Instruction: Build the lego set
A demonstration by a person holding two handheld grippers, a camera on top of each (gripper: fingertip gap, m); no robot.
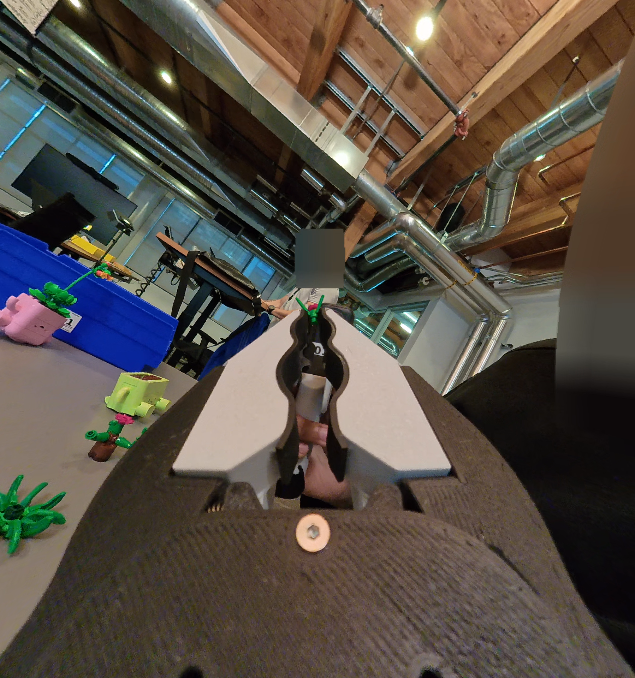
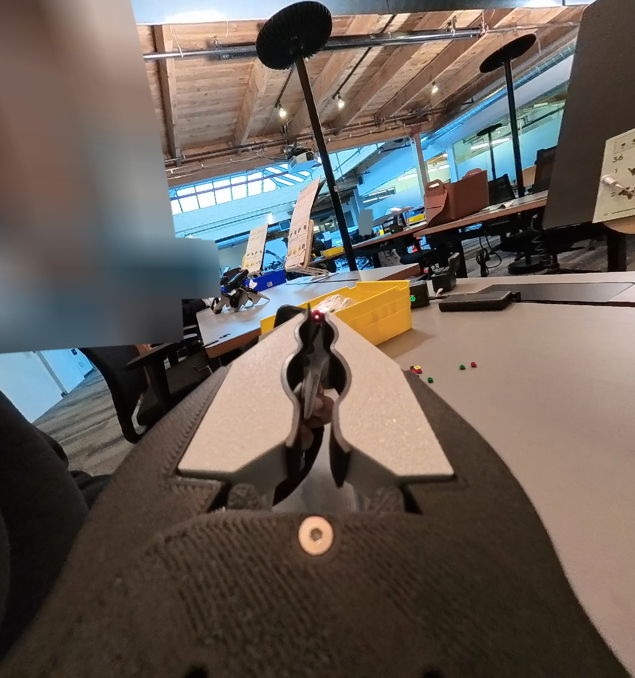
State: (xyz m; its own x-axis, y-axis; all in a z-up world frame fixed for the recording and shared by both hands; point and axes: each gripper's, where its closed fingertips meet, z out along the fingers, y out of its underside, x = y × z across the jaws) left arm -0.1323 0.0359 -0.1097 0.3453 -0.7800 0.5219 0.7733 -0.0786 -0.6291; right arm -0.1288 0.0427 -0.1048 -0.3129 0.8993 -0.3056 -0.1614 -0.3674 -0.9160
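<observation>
Left wrist view is showing the left tongs [image 1: 312,312] pinching a small green stem piece [image 1: 311,310] at their very tips, its two thin prongs sticking up past the ends, so the piece is being held out clear of the fingers where another part can reach it. Both sets of tongs are lifted off the grey worktop [image 1: 33,403] and facing each other, which looks like a mid-air join rather than a press against the surface. In the right wrist view the right tongs [image 2: 316,313] are pressing together on a tiny red stud [image 2: 316,313], again gripped only at the tip, probably so it can be seated on the stem as a flower bud. The rest of the set is waiting on the worktop to the left: a pink pot [image 1: 30,321] with green leaves and a long flowering stalk near the blue bin [image 1: 107,304], a lime green pot [image 1: 138,394] nearer, a small brown-based plant [image 1: 108,438] just in front of it, and a spiky green leaf cluster [image 1: 13,511] nearest the camera. Loose red and green studs [image 2: 444,368] are lying on the worktop to the right, beyond them a yellow bin [image 2: 374,312].
</observation>
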